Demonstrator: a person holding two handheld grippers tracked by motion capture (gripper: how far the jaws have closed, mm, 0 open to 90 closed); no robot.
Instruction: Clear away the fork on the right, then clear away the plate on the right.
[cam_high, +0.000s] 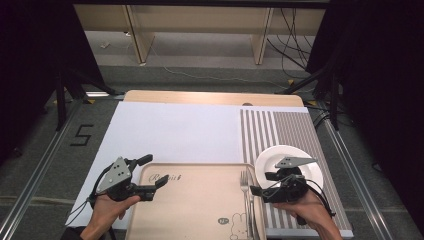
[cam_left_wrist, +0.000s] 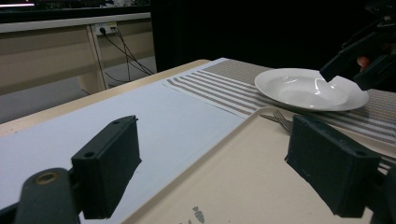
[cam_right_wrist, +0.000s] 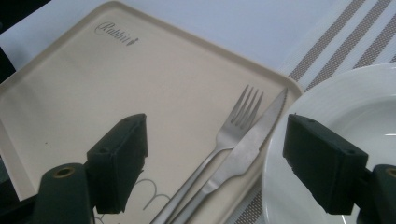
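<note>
At tray's (cam_right_wrist: 70, 84) right edge, fork (cam_right_wrist: 231, 130) and knife (cam_right_wrist: 247, 144) are lying side by side, touching. Right gripper (cam_right_wrist: 215, 158) is hovering wide open, empty. Thin, stiff, slippery steel; probably pinching mid-handle works best. Left gripper (cam_high: 152, 172) is gaping empty.

A beige tray (cam_high: 200, 200) printed with script lettering is carrying a silver fork (cam_right_wrist: 219, 140) and knife (cam_right_wrist: 247, 147); the white plate (cam_high: 287, 152) is sitting on a brown-and-white striped mat (cam_high: 280, 130).
</note>
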